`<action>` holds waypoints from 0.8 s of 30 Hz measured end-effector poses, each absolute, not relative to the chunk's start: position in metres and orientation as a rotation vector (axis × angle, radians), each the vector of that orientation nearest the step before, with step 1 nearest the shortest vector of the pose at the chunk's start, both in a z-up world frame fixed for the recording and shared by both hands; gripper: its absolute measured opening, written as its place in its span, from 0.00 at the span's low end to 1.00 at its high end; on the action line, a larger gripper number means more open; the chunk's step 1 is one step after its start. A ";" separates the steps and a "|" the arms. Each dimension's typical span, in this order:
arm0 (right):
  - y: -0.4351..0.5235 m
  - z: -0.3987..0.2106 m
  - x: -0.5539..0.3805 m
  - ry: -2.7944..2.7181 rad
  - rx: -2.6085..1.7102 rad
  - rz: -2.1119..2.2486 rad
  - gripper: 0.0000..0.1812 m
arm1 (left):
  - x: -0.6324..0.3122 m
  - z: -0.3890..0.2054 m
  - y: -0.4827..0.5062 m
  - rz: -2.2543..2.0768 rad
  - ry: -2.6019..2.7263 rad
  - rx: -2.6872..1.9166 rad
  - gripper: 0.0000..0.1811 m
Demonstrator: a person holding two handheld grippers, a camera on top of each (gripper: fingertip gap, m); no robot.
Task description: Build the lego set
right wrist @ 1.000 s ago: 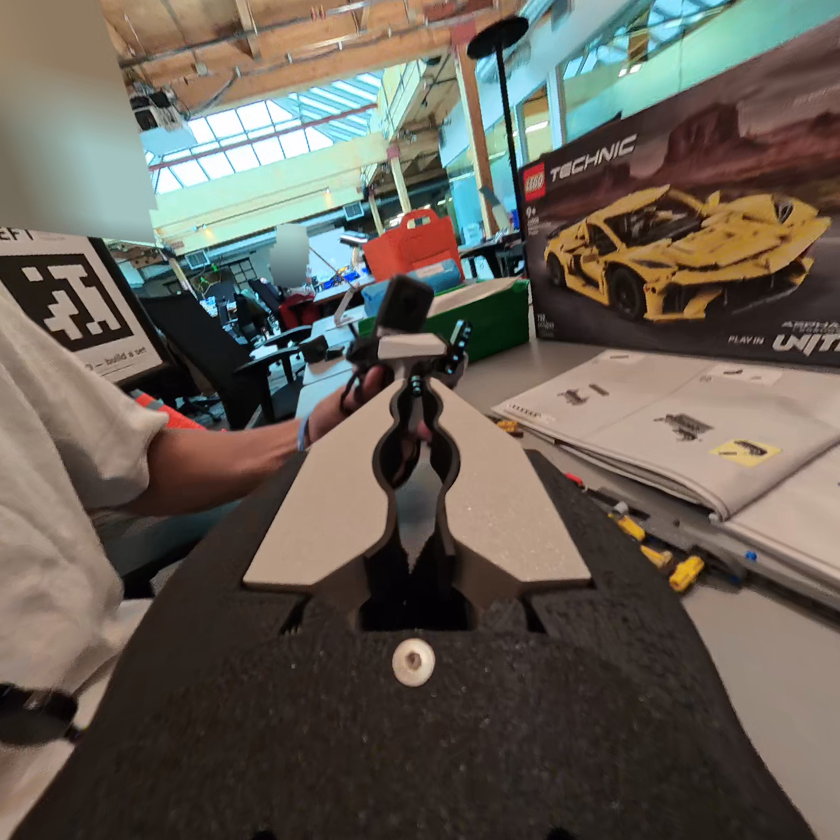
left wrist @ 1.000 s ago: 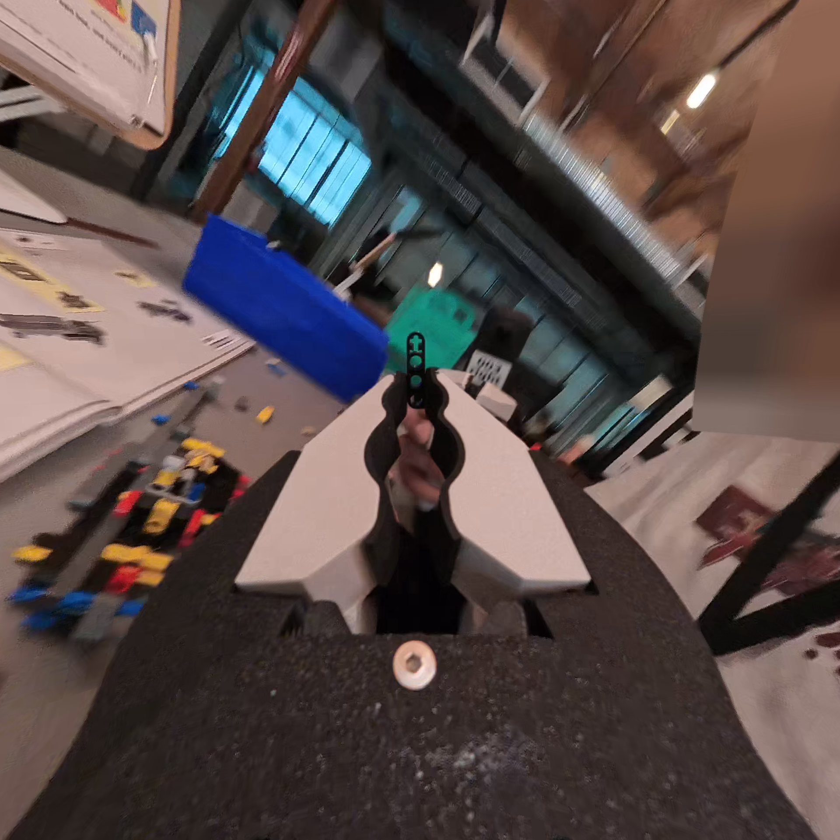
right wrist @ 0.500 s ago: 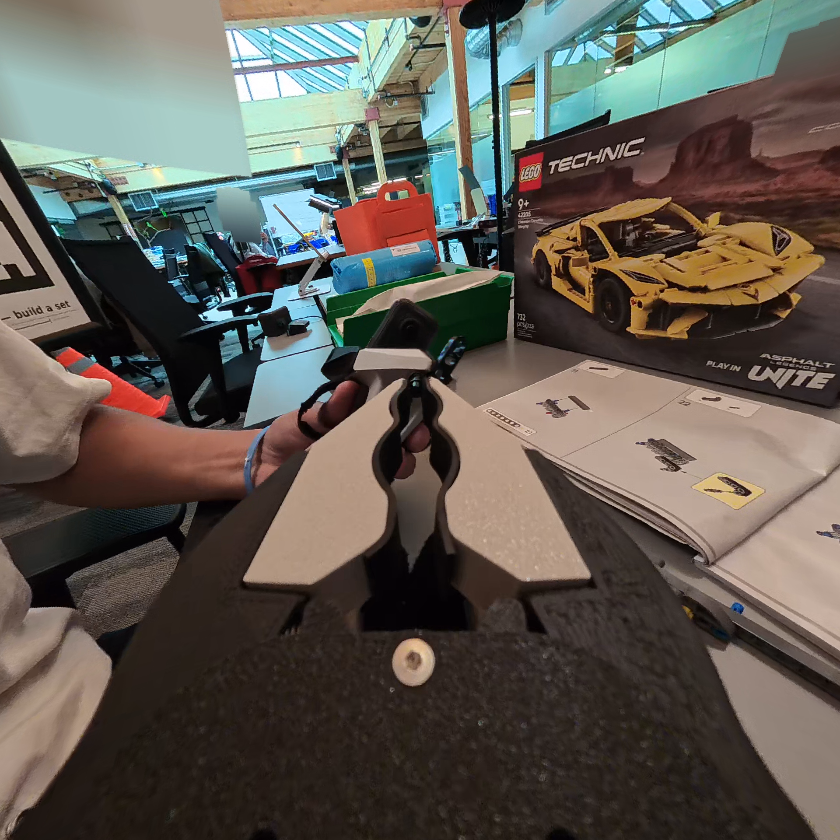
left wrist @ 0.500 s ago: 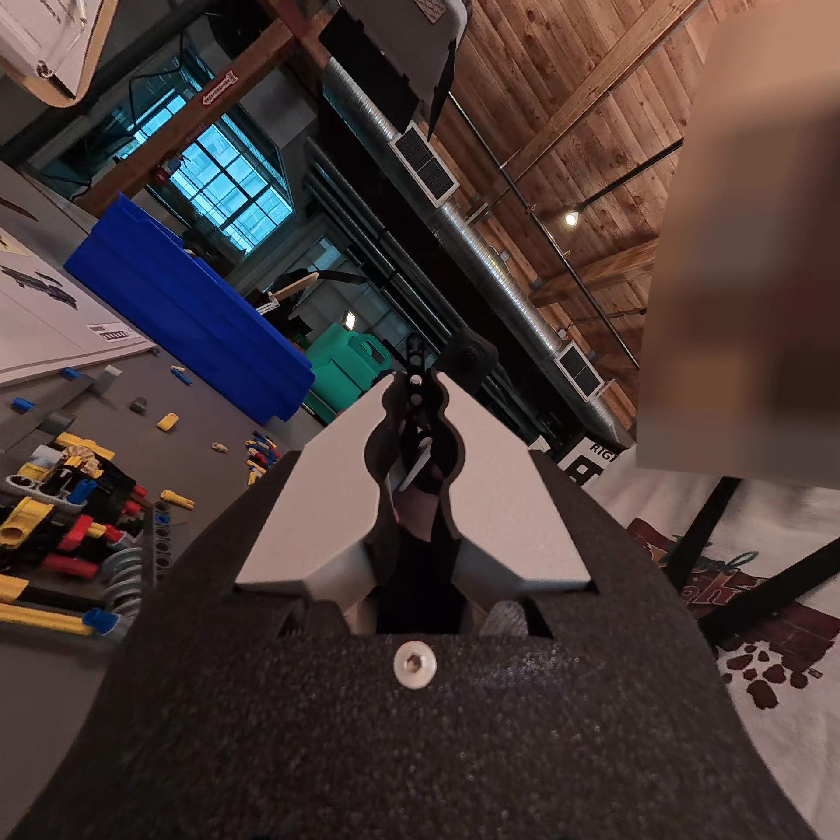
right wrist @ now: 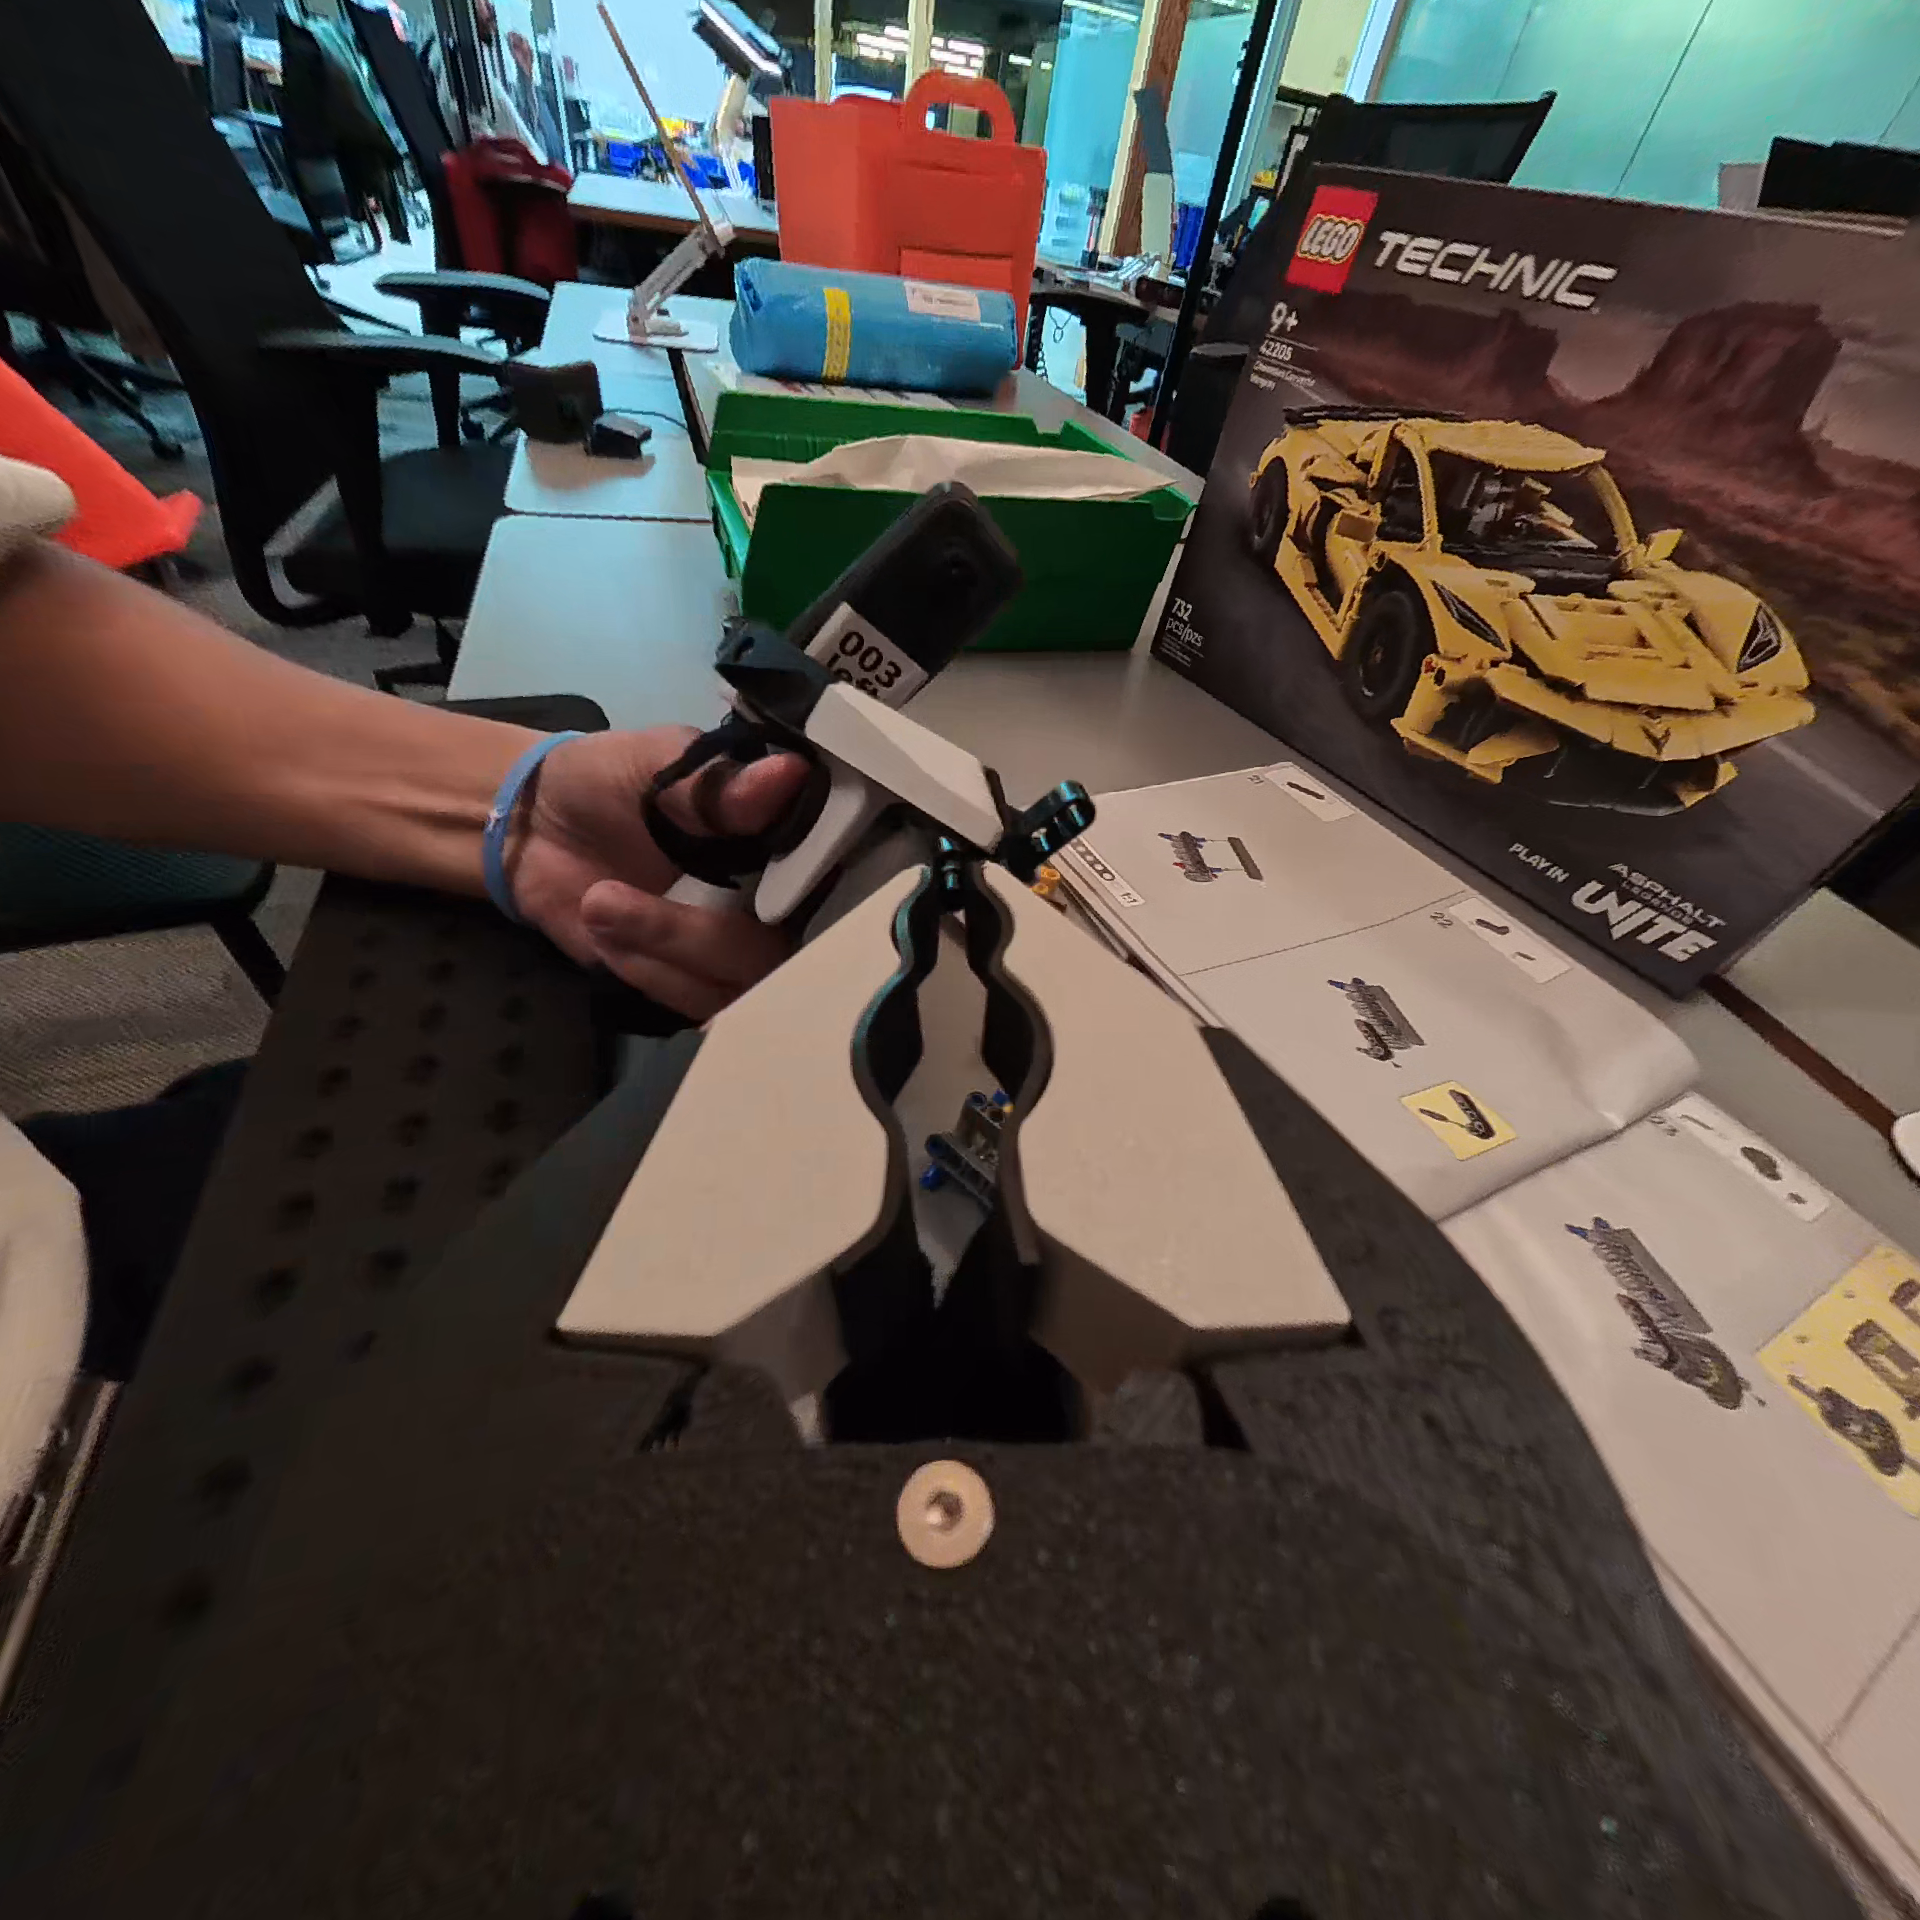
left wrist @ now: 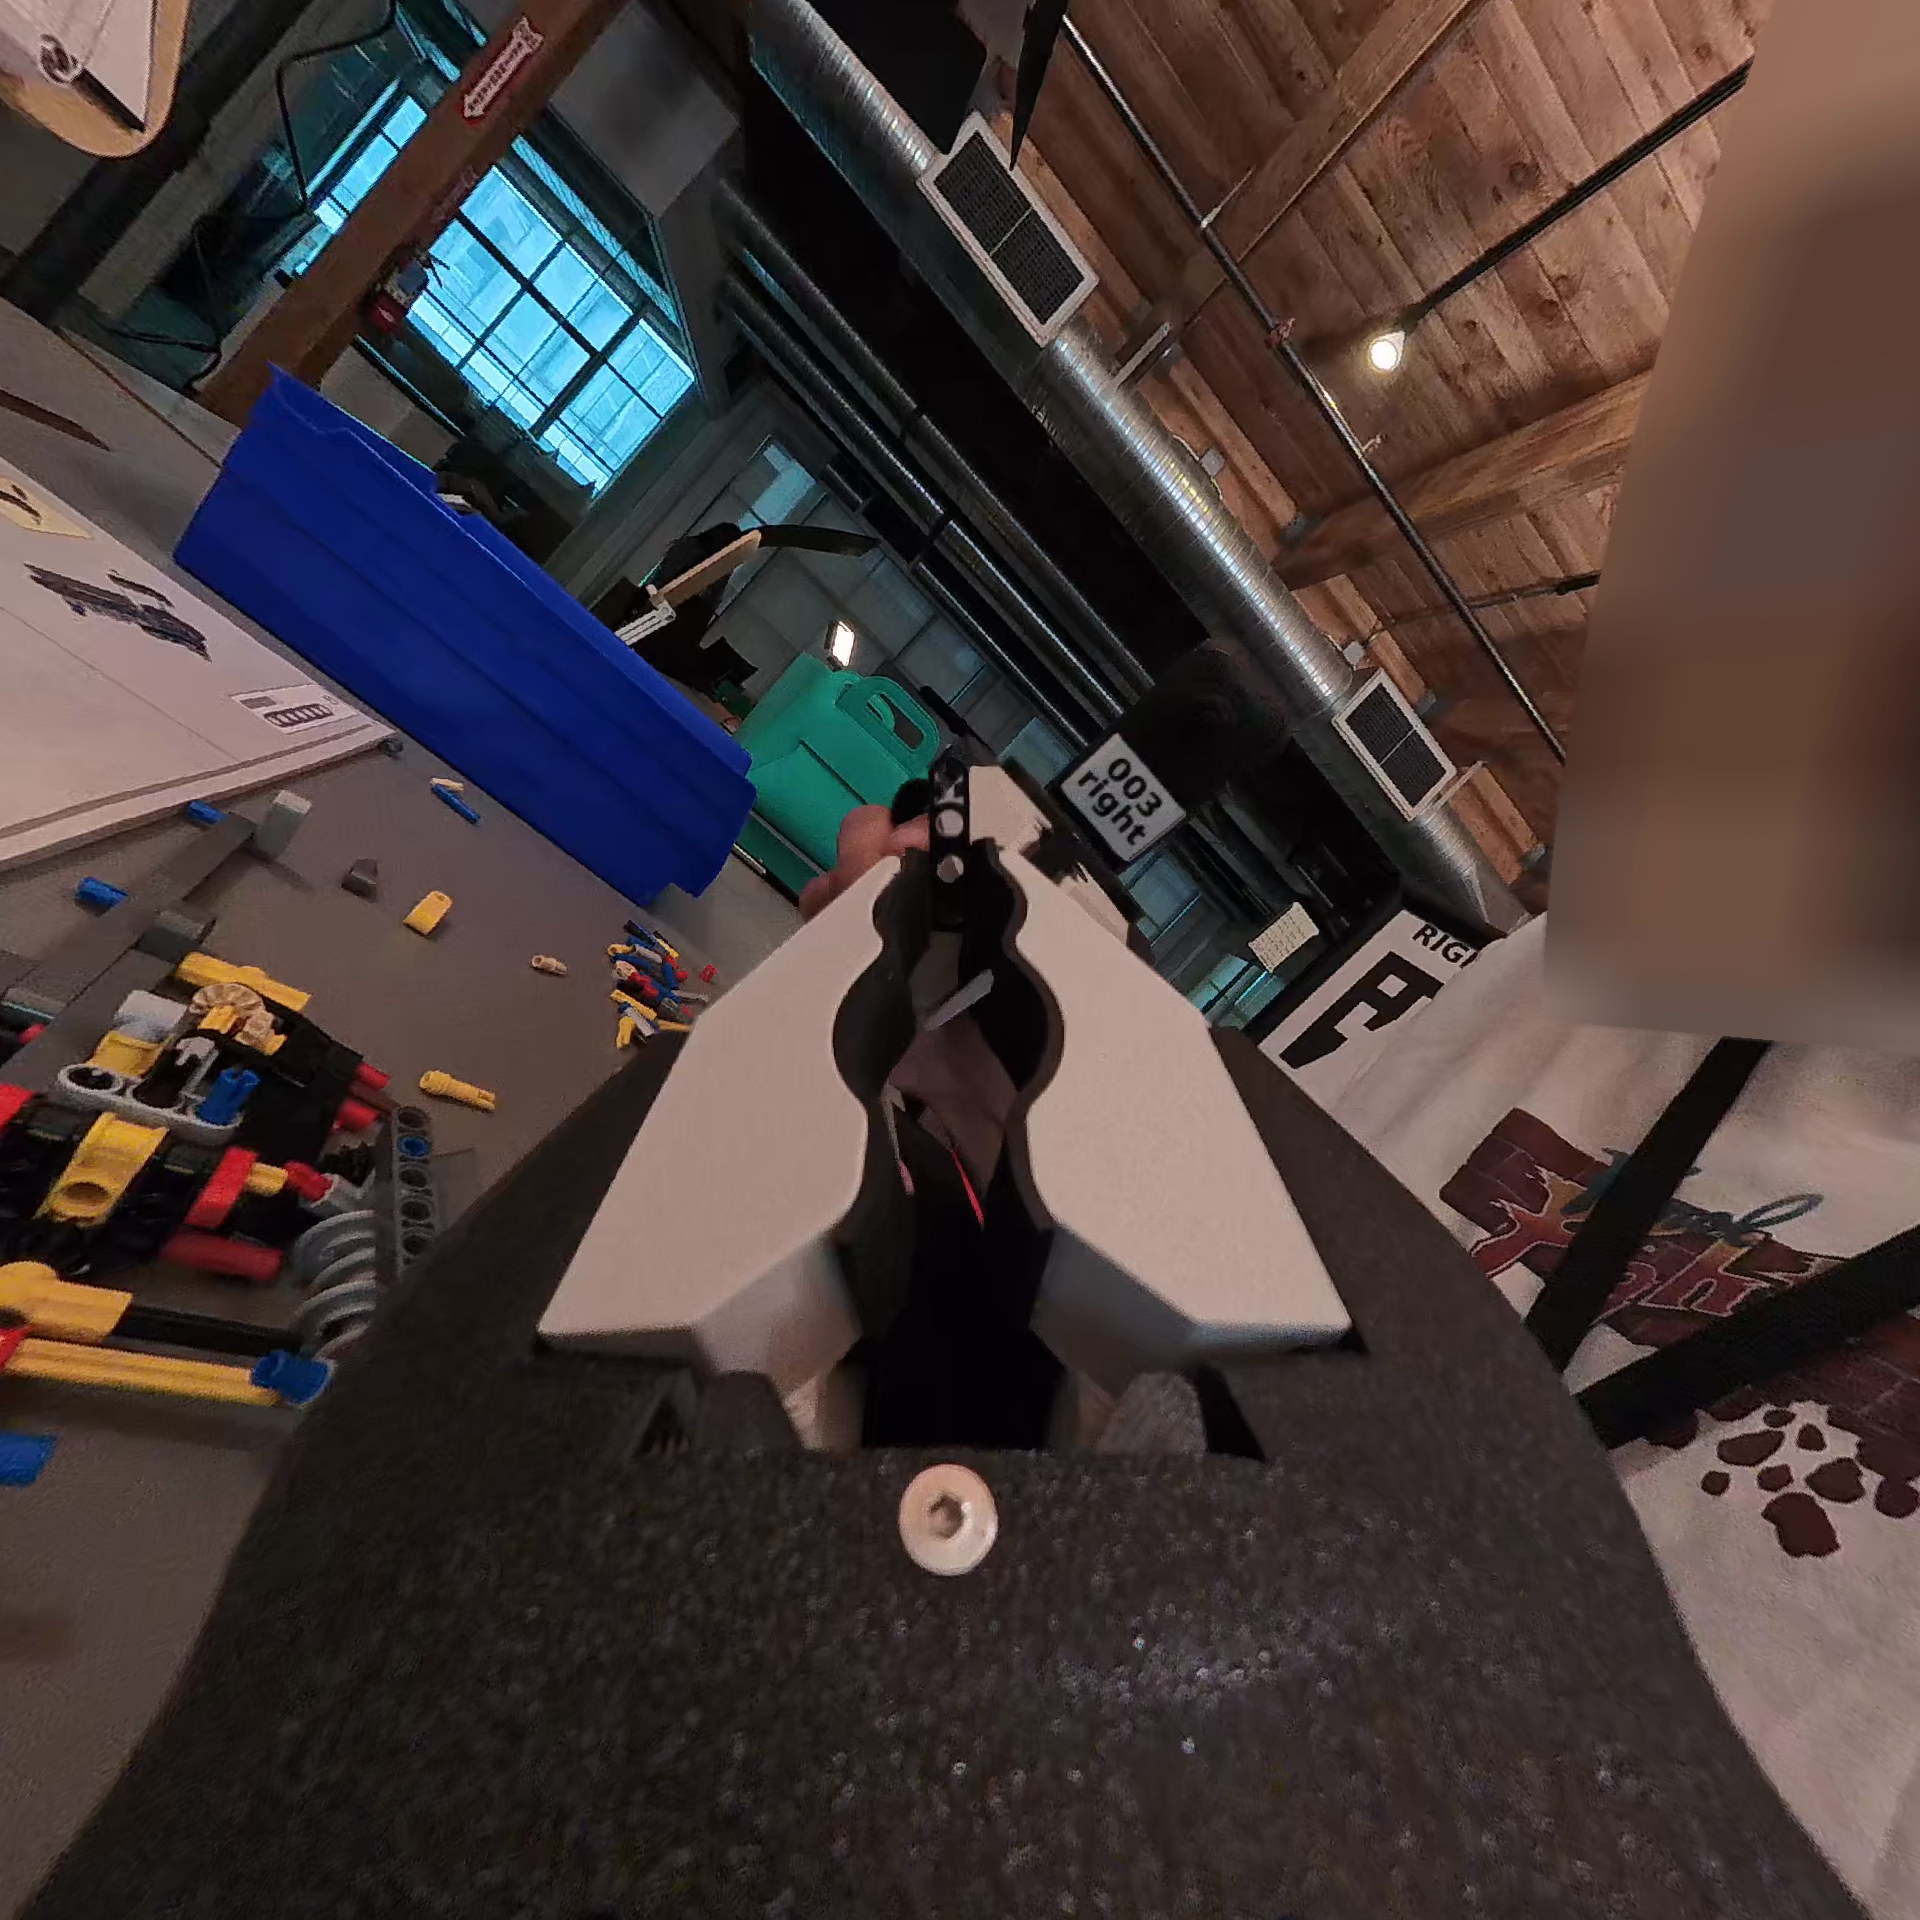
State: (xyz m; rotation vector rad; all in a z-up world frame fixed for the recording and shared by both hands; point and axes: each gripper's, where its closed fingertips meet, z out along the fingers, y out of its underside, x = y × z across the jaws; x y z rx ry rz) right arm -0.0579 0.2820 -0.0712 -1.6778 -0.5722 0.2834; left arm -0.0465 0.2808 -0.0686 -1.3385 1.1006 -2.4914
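Note:
My left gripper [left wrist: 951,868] is shut on a thin black holed beam [left wrist: 951,826] that sticks up past its fingertips. In the right wrist view a hand holds that left gripper [right wrist: 992,831] above the table, and the beam [right wrist: 1051,819] pokes out to the right. My right gripper [right wrist: 948,883] is shut on a small black piece [right wrist: 948,860], its tips right under the left gripper's tips. The two held parts are close; I cannot tell if they touch. The right gripper [left wrist: 1003,805] partly shows just behind the beam in the left wrist view.
A half-built black, yellow and red assembly [left wrist: 177,1143] and loose pieces [left wrist: 649,977] lie on the grey table by a blue bin [left wrist: 468,644]. An open instruction booklet [right wrist: 1351,997], the set's box [right wrist: 1558,540] and a green bin [right wrist: 1039,566] stand at the right. Both grippers' tips are close together, under 4 cm apart.
The right wrist view has tipped down toward the table. The left gripper with the beam has come closer to the right gripper's tips. Both grippers stay shut on their parts.

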 end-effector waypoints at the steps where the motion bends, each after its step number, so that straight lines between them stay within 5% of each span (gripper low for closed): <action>1: 0.282 -0.072 -0.058 -0.589 -1.679 0.267 0.02 | -0.047 -0.069 0.281 -2.496 1.104 -1.341 0.03; 10: 0.281 -0.070 -0.058 -0.661 -1.587 0.116 0.02 | -0.046 -0.067 0.277 -2.640 1.045 -1.345 0.03; 24: 0.284 -0.065 -0.054 -0.171 -1.559 0.669 0.03 | -0.041 -0.061 0.282 -2.278 1.109 -1.236 0.03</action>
